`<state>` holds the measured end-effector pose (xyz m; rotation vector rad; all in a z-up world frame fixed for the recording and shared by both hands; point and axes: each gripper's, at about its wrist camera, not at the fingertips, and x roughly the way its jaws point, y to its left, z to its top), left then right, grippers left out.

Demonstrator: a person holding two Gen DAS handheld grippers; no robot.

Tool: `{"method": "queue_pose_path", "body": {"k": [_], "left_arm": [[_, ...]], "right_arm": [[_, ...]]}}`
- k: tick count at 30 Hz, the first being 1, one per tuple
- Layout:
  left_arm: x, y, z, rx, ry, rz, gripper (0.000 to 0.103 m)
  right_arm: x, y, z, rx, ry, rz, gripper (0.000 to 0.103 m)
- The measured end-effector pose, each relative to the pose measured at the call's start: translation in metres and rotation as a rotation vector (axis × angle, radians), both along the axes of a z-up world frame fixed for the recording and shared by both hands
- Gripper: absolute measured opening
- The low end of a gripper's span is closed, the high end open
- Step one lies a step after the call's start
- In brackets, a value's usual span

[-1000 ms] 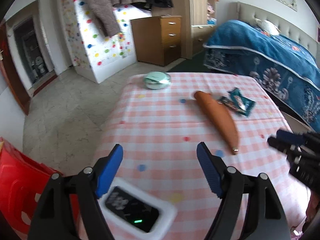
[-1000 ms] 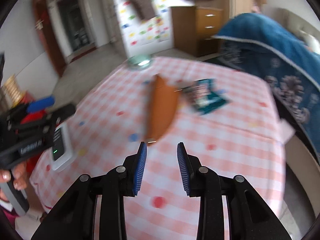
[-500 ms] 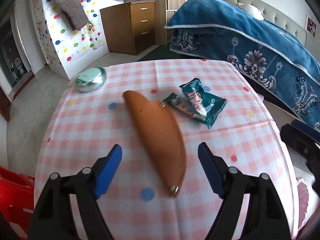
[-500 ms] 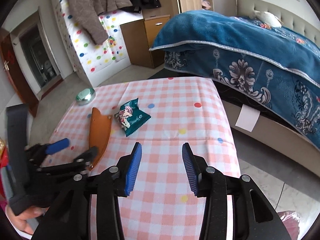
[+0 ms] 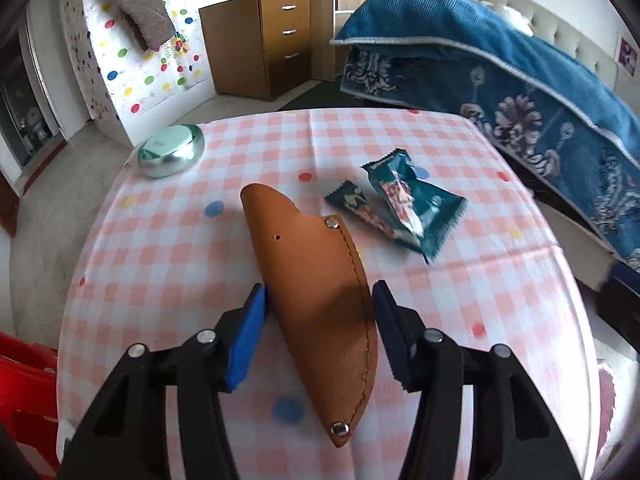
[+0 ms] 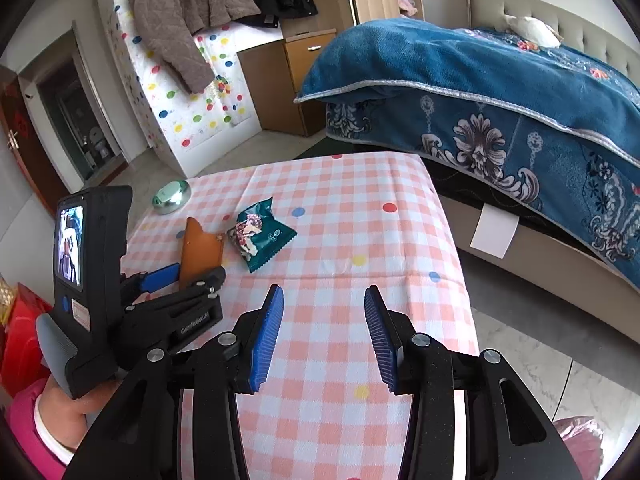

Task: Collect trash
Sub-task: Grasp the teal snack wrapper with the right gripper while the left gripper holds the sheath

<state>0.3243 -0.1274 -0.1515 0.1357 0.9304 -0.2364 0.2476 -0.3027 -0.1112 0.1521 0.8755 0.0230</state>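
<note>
Two teal snack wrappers lie together on the pink checked tablecloth (image 5: 168, 264): a larger one (image 5: 416, 200) and a smaller one (image 5: 352, 204) beside it. They also show in the right wrist view (image 6: 260, 236). A brown leather sheath (image 5: 320, 284) lies left of them. My left gripper (image 5: 320, 336) is open, its jaws straddling the sheath's near half, apart from the wrappers. It also shows in the right wrist view (image 6: 188, 276). My right gripper (image 6: 324, 332) is open and empty above the table's near right part.
A round mint-green tin (image 5: 172, 150) sits at the table's far left. A bed with a blue blanket (image 6: 500, 100) stands right of the table. A wooden drawer unit (image 5: 264, 44) stands behind. Something red (image 5: 24, 392) is beside the table at left.
My left gripper has moved forward over the sheath and its jaws have narrowed around it. My right gripper has stayed over the table's right side, its jaws a little wider.
</note>
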Motion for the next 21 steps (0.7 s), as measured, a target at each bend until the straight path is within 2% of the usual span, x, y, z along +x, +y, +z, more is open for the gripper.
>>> {"method": "queue_pose_path", "body": {"k": [7, 10, 14, 21], "left_arm": [[-0.025, 0.038, 0.033, -0.04, -0.082, 0.01, 0.052], [-0.025, 0.055, 0.044, -0.058, -0.106, 0.033, 0.052], [-0.02, 0.066, 0.047, -0.066, -0.11, 0.048, 0.052], [-0.007, 0.068, 0.035, -0.067, -0.092, 0.046, 0.052]], "right_arm": [[0.012, 0.018, -0.01, -0.015, 0.036, 0.098, 0.045], [0.032, 0.028, -0.017, -0.019, 0.045, 0.13, 0.052], [0.054, 0.03, -0.029, 0.004, 0.043, 0.091, 0.054], [0.089, 0.03, -0.05, 0.093, 0.08, 0.056, 0.053]]}}
